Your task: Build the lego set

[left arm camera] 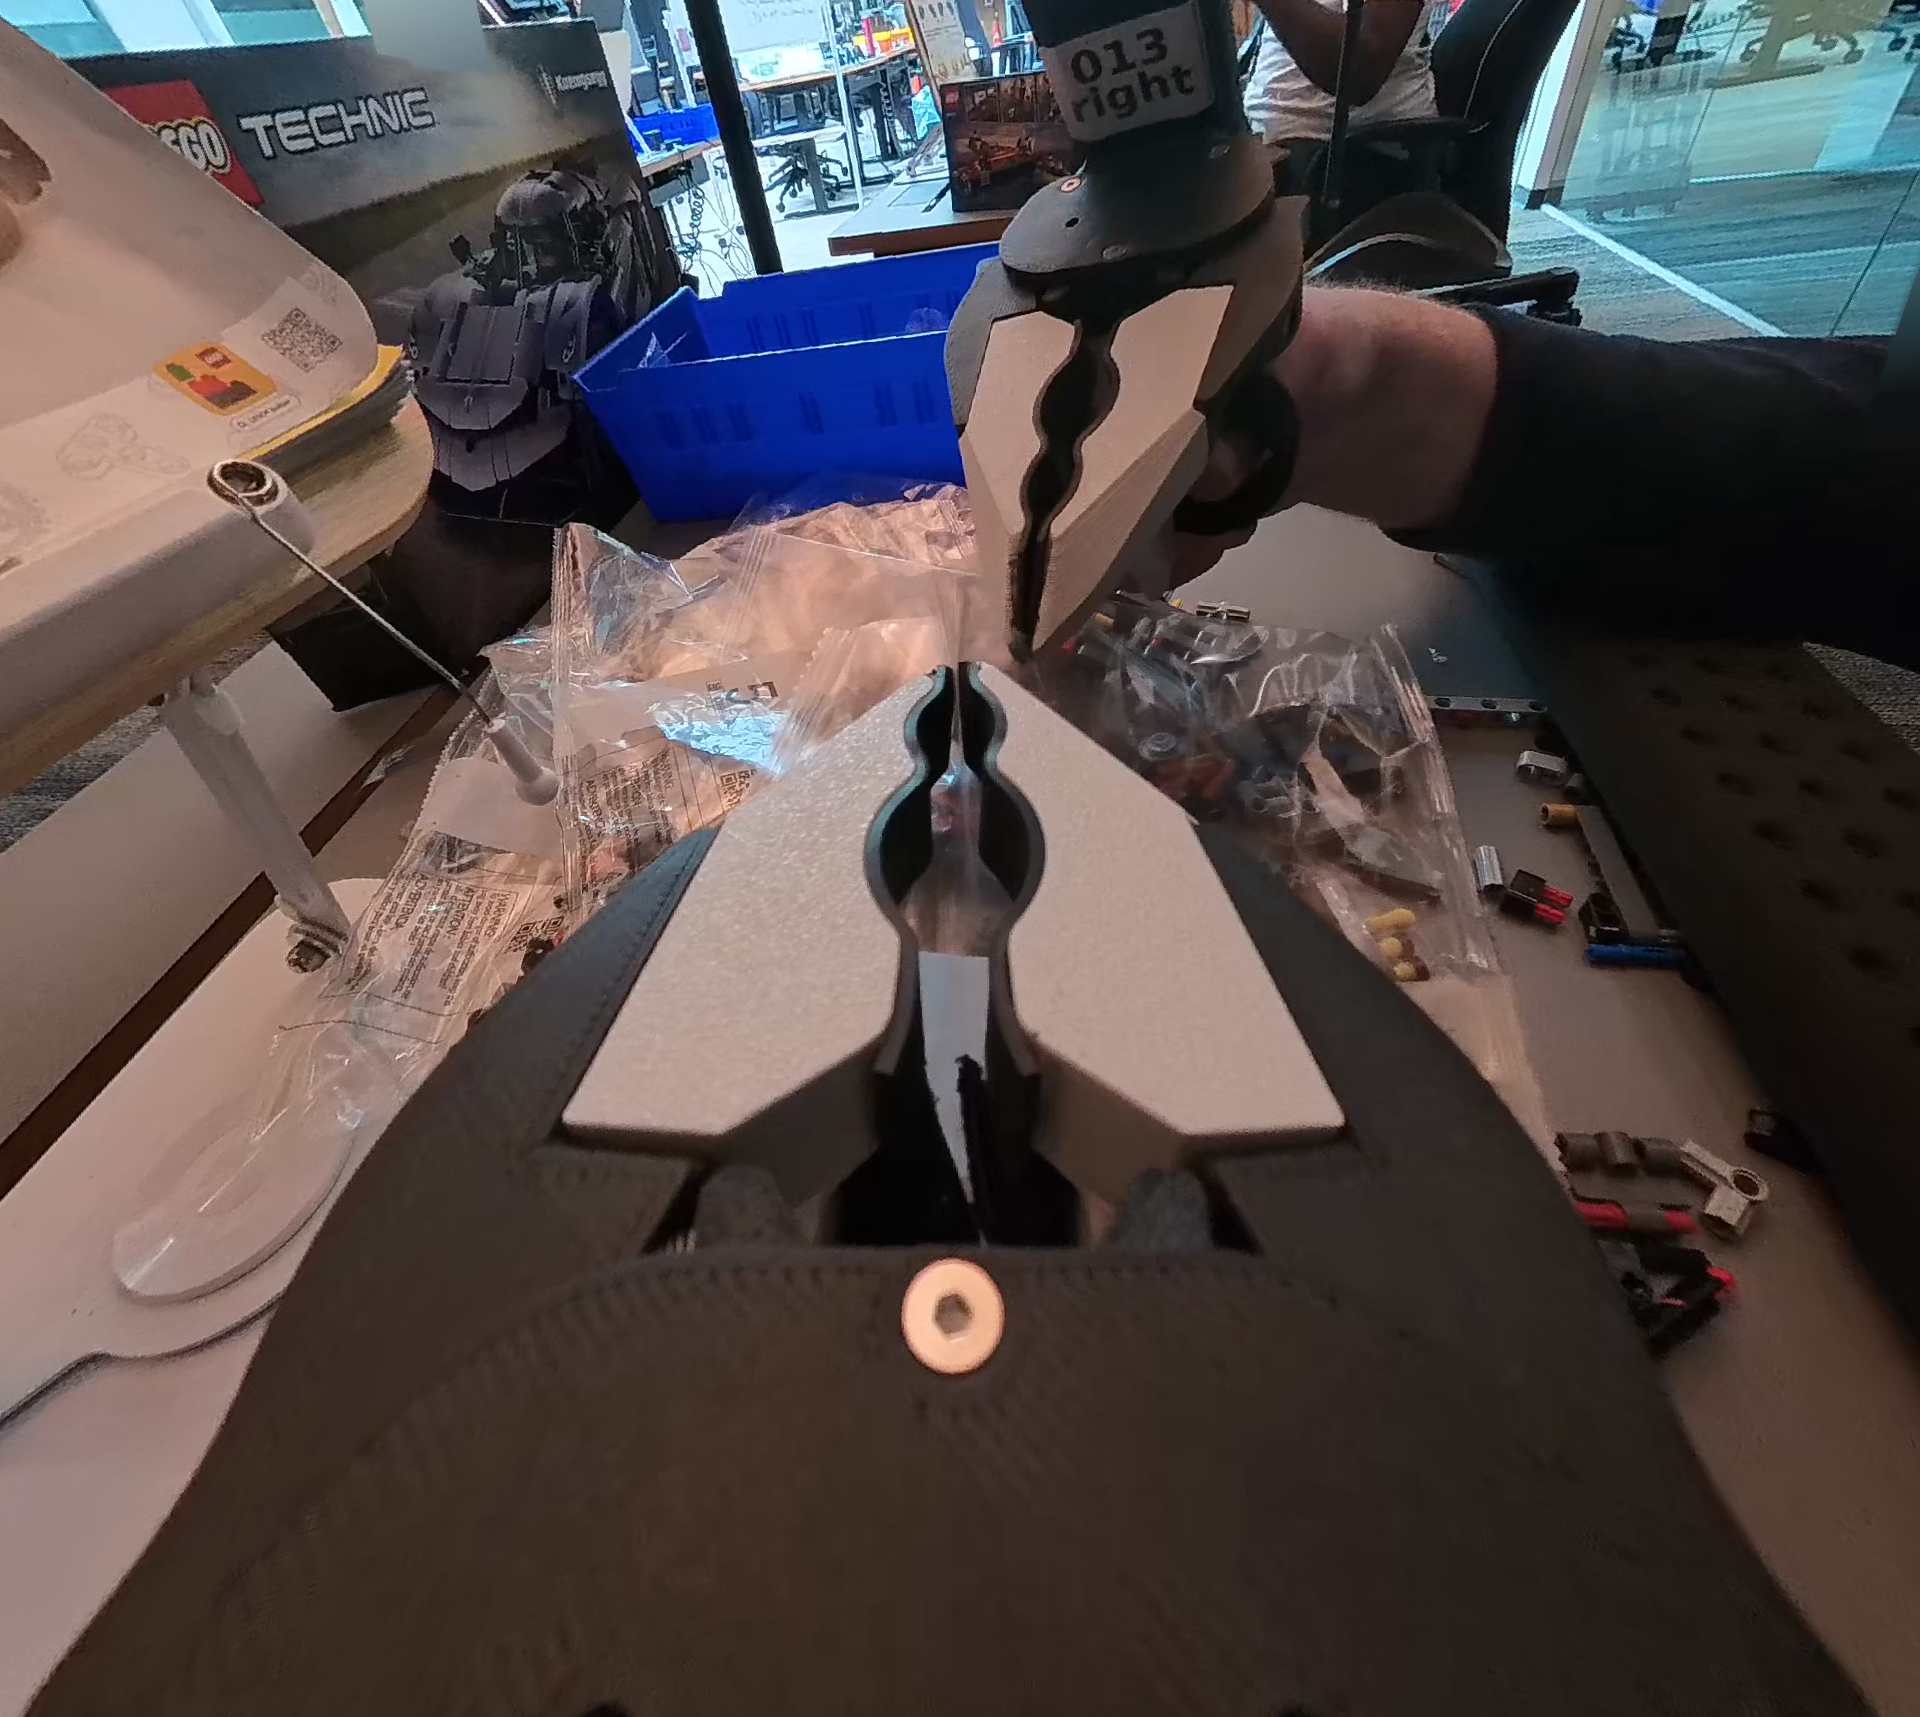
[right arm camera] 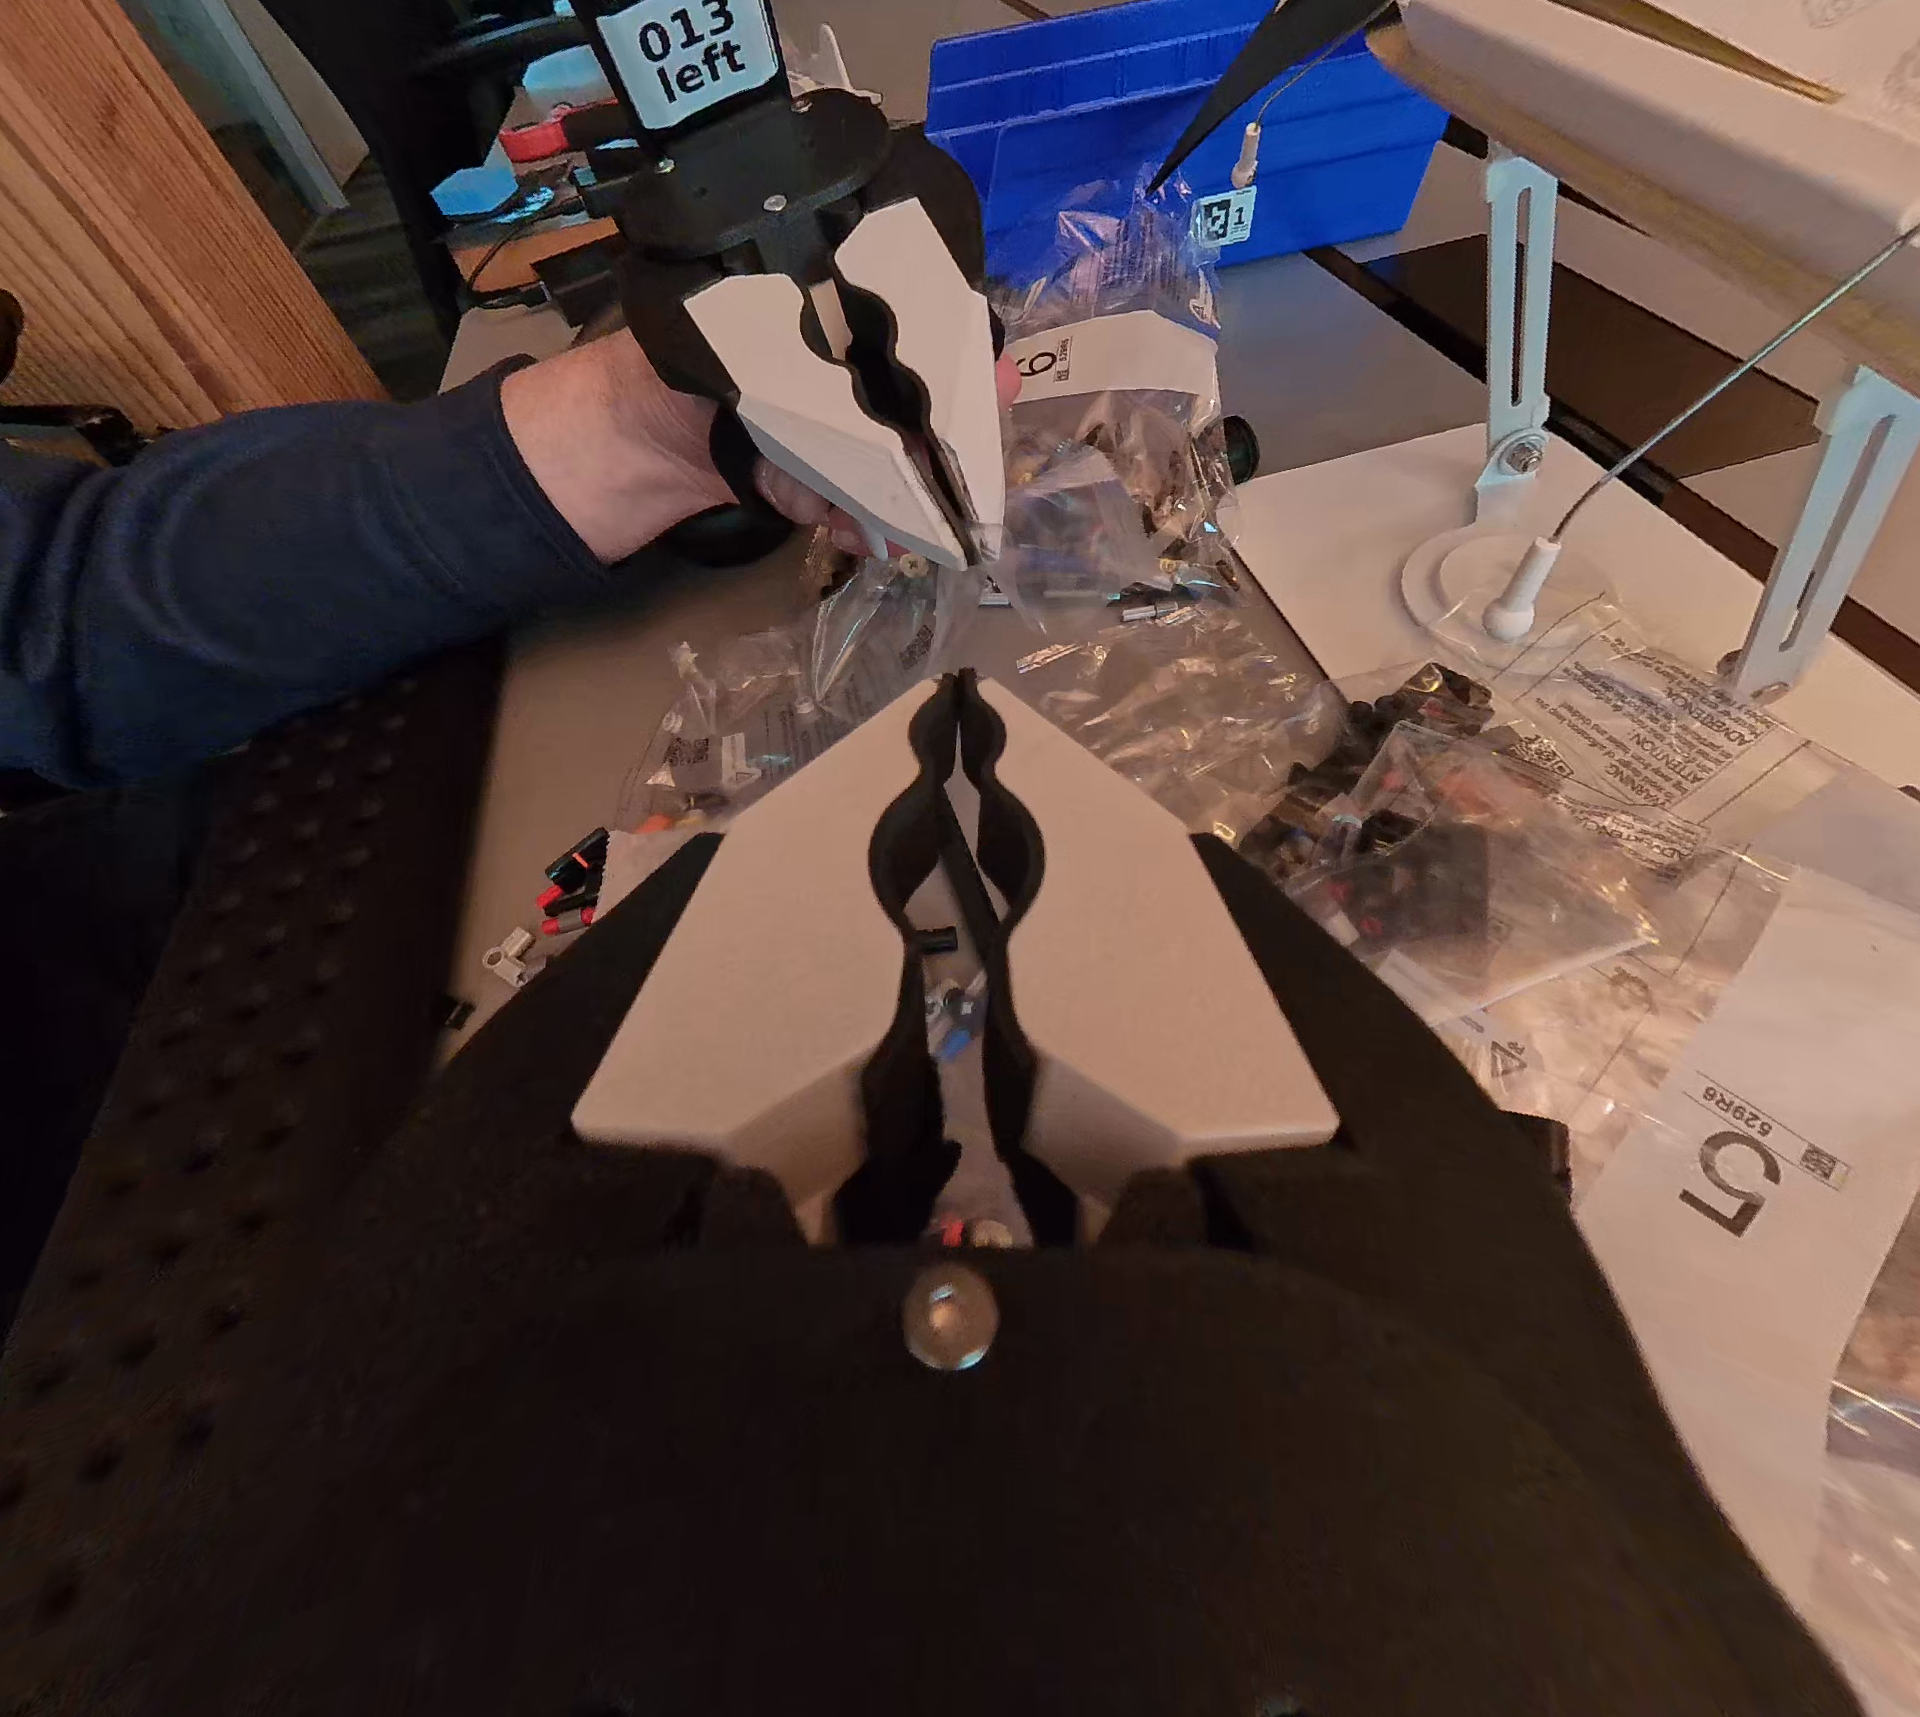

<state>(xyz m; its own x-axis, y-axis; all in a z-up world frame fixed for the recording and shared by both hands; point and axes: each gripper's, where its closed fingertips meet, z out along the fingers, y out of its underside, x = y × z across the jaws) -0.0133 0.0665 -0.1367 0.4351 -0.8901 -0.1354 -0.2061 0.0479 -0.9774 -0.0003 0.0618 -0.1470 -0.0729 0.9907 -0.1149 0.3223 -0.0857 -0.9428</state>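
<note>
A clear plastic bag of small Lego parts [left arm camera: 1257,732] lies on the grey table [left arm camera: 1621,1023]. My left gripper [left arm camera: 958,672] is shut, and clear film of the bag runs between its pads. In the right wrist view the left gripper [right arm camera: 971,558] pinches the bag's edge [right arm camera: 1049,524] just above the table. My right gripper [right arm camera: 957,680] is shut with its tips at the film close below the left one. In the left wrist view the right gripper [left arm camera: 1023,644] points down and nips the bag's corner.
More clear bags, some empty [left arm camera: 727,628] and some with dark parts [right arm camera: 1434,836], cover the table. Loose pins and connectors [left arm camera: 1621,940] lie to the right. A blue bin [left arm camera: 790,389], a white stand with the instruction book [right arm camera: 1662,57] and a black pegboard mat [right arm camera: 260,992] surround the spot. Both grippers' tips are close together, under 4 cm apart.
</note>
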